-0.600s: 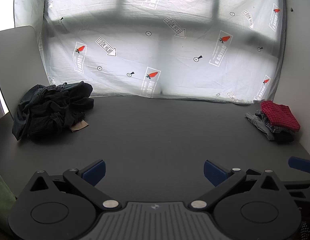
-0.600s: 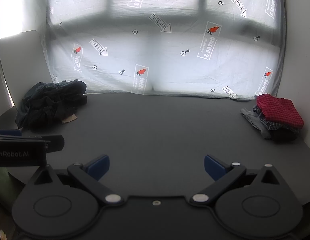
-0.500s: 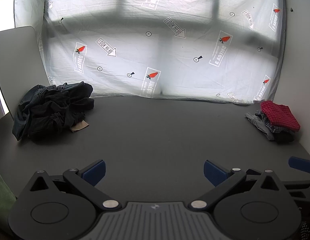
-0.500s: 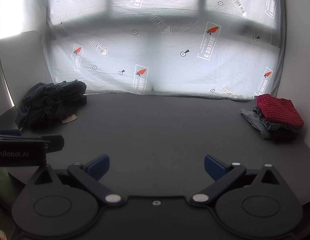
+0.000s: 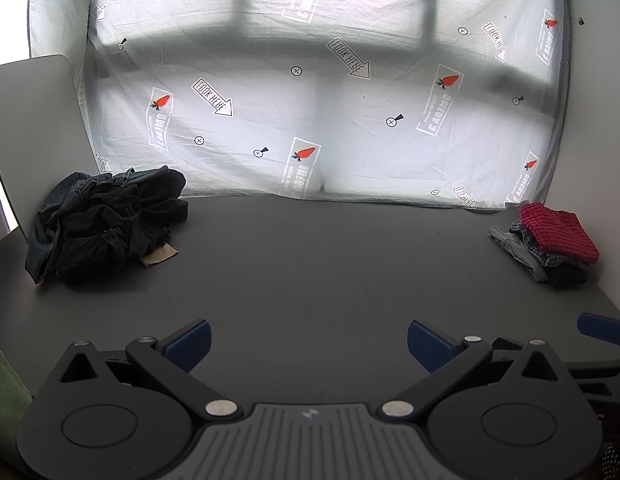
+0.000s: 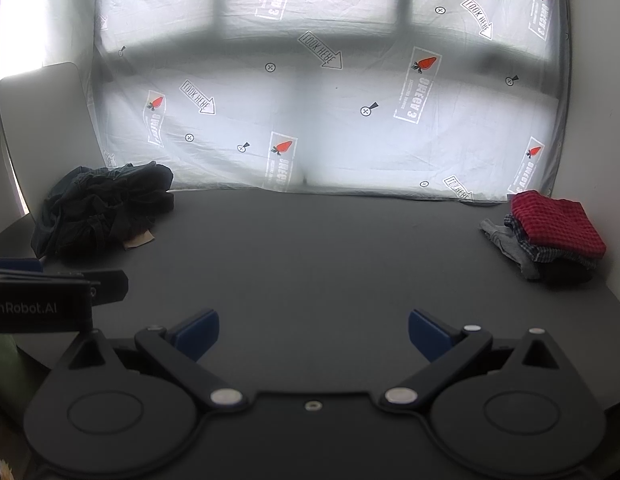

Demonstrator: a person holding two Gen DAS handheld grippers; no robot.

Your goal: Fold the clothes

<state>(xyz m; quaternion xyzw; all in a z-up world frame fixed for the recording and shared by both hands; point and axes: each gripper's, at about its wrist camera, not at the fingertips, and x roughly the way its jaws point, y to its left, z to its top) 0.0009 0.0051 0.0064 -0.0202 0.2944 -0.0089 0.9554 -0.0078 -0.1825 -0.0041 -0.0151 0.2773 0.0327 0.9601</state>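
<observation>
A crumpled heap of dark clothes (image 5: 105,220) lies at the far left of the dark table (image 5: 310,272); it also shows in the right wrist view (image 6: 105,208). A folded stack with a red checked garment on top (image 5: 554,236) sits at the far right, and shows in the right wrist view (image 6: 554,228) too. My left gripper (image 5: 307,344) is open and empty over the near table edge. My right gripper (image 6: 314,334) is open and empty beside it. Both are far from the clothes.
A white printed sheet (image 5: 310,100) hangs behind the table. A grey chair back (image 5: 33,128) stands at the far left. A tan label or scrap (image 5: 159,256) lies by the dark heap. The left gripper's body (image 6: 37,300) shows at the left of the right wrist view.
</observation>
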